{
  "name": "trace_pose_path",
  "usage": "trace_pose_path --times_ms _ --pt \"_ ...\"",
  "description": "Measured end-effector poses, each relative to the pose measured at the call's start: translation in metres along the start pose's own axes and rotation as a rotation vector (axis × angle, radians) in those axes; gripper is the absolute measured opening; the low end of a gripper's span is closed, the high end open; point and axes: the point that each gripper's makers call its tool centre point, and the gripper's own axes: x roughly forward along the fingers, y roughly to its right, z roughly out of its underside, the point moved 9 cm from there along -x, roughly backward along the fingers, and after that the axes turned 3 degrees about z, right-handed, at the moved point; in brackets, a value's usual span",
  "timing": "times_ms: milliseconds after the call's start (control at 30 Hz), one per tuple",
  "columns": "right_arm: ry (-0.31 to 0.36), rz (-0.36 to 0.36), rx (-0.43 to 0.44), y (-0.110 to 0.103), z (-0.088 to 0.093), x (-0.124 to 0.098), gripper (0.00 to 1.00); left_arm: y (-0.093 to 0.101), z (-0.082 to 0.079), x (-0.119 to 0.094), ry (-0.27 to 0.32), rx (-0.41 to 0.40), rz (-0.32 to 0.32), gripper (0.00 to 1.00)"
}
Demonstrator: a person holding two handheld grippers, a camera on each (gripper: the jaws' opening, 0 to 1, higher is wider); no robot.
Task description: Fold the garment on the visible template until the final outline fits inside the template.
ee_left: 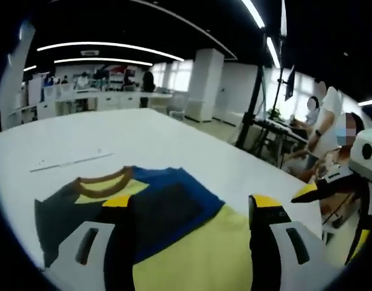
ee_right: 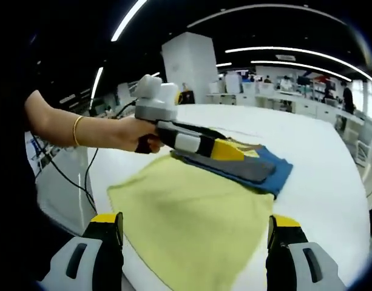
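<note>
Right gripper view: the shirt point(ee_right: 198, 206) is lying partly folded on the desk point(ee_right: 319, 145). Left tongs point(ee_right: 234, 151) are being held over its collar end; their state cannot be told. Right tongs point(ee_right: 195, 242) are being held apart, empty. Probably the yellow hem is to be gripped next.

Both views sit low and close over the white surface point(ee_left: 173, 139), facing the same folded garment point(ee_right: 198, 212) from opposite ends.

The shirt's point(ee_left: 173, 230) yellow part runs off at 6 o'clock, behind the left gripper point(ee_left: 192, 209). In the right gripper view, the left gripper point(ee_right: 225, 150) hides the collar; far desks point(ee_right: 283, 94) at 1 o'clock blur.
</note>
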Motion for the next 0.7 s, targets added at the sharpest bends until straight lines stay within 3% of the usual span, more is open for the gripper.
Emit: trace_pose_path --times_ms 200,533,700 --pt "-0.024 -0.024 -0.024 -0.001 0.001 0.0 0.99 -0.007 0.008 -0.029 0.006 -0.021 -0.013 0.84" --pt "-0.053 -0.055 -0.057 -0.005 0.0 -0.001 0.99 -0.005 0.02 -0.079 0.001 0.028 0.009 0.97" --pt "-0.065 -0.055 -0.068 -0.003 0.002 -0.005 0.99 -0.008 0.027 -0.105 0.008 0.03 0.02 0.99"
